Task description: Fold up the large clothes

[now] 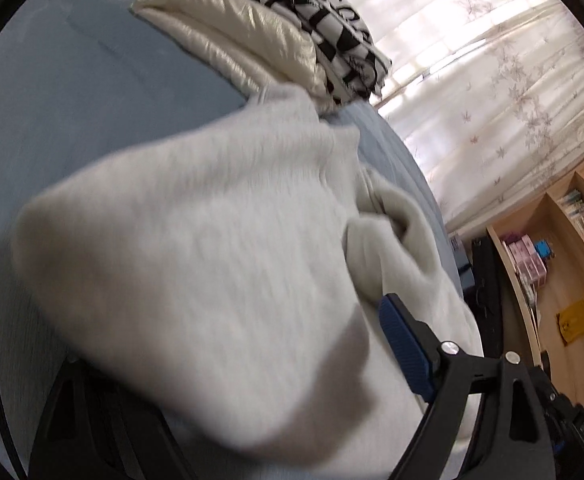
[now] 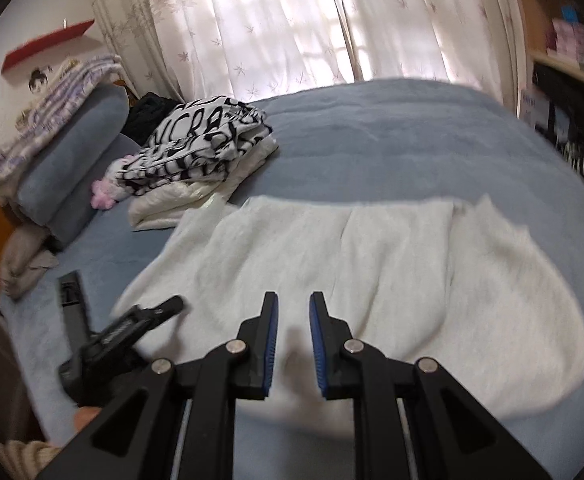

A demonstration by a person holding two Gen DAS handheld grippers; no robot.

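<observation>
A large cream-white knit garment (image 2: 372, 260) lies spread on the blue bed (image 2: 392, 140). My right gripper (image 2: 294, 300) hovers over its near edge, pads a narrow gap apart with nothing between them. My left gripper (image 2: 124, 292) is at the garment's left edge, jaws spread wide, one finger on the cloth. In the left wrist view the garment (image 1: 192, 240) bulges up close and blurred over the left gripper (image 1: 232, 320). It hides one finger. The other blue pad (image 1: 402, 344) shows beside the cloth, and no pinch is visible.
A stack of folded clothes sits at the far left of the bed, a black-and-white patterned piece (image 2: 200, 140) on a shiny cream jacket (image 1: 232, 40). Blue pillows (image 2: 72, 152) and a pink plush (image 2: 104, 196) lie beyond. A wooden shelf (image 1: 552, 240) and curtains (image 2: 292, 20) border the bed.
</observation>
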